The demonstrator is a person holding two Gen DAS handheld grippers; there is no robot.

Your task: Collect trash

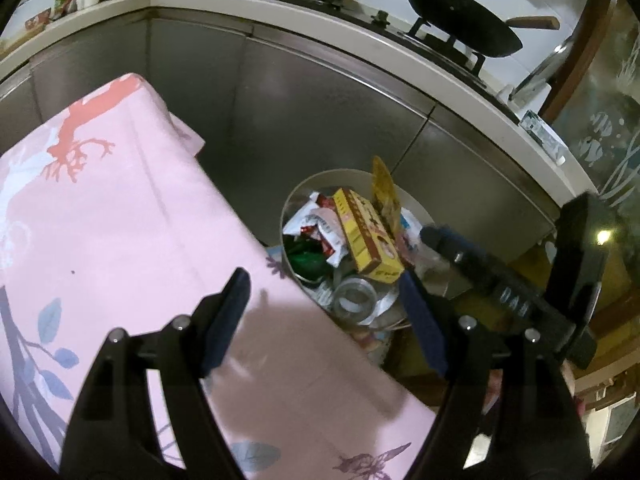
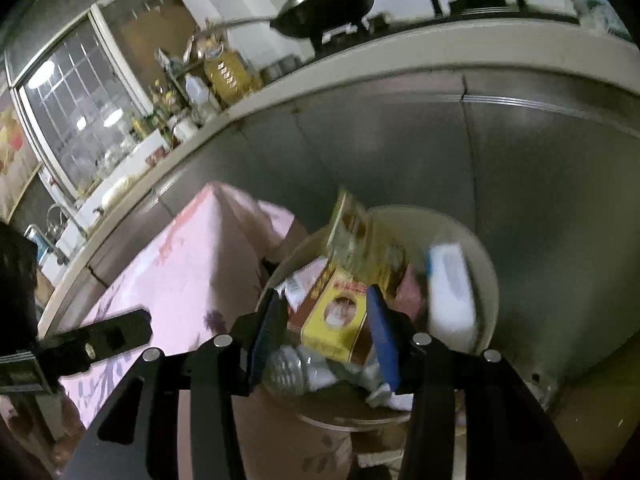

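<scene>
So on the far left there's the desk [image 1: 132, 216], covered in a pink cloth with a coral tree print and some blue leaves, and its corner sits just beside the trash bin [image 1: 320, 178], which I'll use as the landmark here. The left tool [image 1: 320, 316] hangs above the desk edge right next to the bin, fingers spread wide with nothing between them, one finger over the pink cloth and the other over the bin's near rim. The bin itself is a round cream-colored tub standing on the floor against the steel cabinet fronts [image 1: 280, 92], and it's stuffed: a yellow box [image 1: 370, 236] lies tilted across the top of the pile, white and red wrappers [image 1: 320, 224] are on the desk side of it, something green [image 1: 306, 258] lower down, and a clear plastic bottle [image 1: 354, 294] at the near edge. A yellow packet [image 1: 384, 184] pokes up at the far rim. From the right wrist view, the right tool [image 2: 326, 334] hovers directly over the bin with its fingers apart and gripping nothing, the yellow box visible between them but lower down in the pile. A blurry white and blue carton [image 2: 450, 276] is at the bin's right inner wall. Up past the bin, black woks [image 1: 460, 24] sit on the stove above the cabinets.
</scene>
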